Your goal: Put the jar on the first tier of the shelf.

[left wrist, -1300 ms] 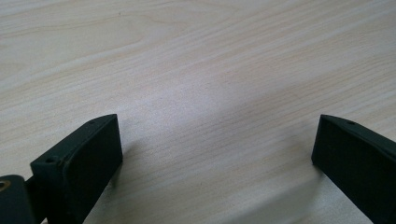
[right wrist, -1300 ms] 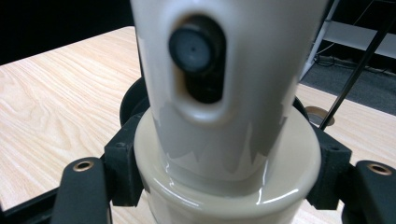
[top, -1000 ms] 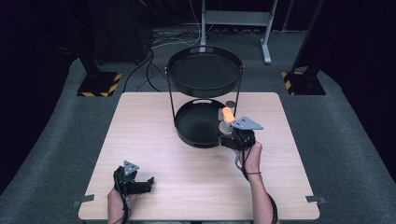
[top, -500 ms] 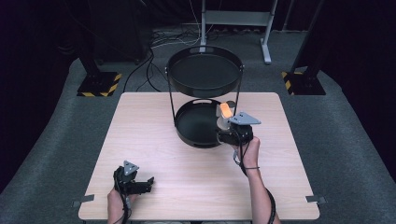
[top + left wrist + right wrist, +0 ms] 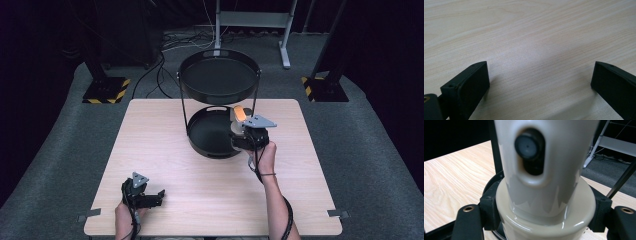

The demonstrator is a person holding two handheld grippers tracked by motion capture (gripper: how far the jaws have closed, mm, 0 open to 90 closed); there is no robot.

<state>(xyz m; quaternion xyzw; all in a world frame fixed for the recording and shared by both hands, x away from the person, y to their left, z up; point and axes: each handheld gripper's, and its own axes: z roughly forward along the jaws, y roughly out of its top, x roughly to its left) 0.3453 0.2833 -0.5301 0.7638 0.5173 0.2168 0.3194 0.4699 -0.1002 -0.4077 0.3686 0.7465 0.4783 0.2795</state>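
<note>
Grey carpet point(image 5: 60, 165) surrounds a pale wooden desk point(image 5: 165, 165), with dark stands and cables point(image 5: 155, 65) on the floor at the far side.

On the far middle of the desk stands a black two-tier rack point(image 5: 218, 102): a round upper tray point(image 5: 218, 80) on thin posts above a round lower tray point(image 5: 212, 132).

The right tool point(image 5: 243, 131), held in the person's right hand point(image 5: 265, 155), is at the right rim of the lower tray, just beside the rack's right post. Its jaws are closed on a cream bottle point(image 5: 544, 182), pressing against the wide lower body from both sides. In the right gripper view the bottle has a narrower upper part with an oval recess holding a dark round piece point(image 5: 529, 145). In the high view an orange top point(image 5: 239, 113) shows above the tool, over the right part of the lower tray. Whether the bottle touches the tray cannot be told.

The left tool point(image 5: 159, 195) lies low at the near left of the desk, held in the left hand point(image 5: 125, 215), well apart from the rack. Its jaws are spread wide, with bare wood between them in the left gripper view.
</note>
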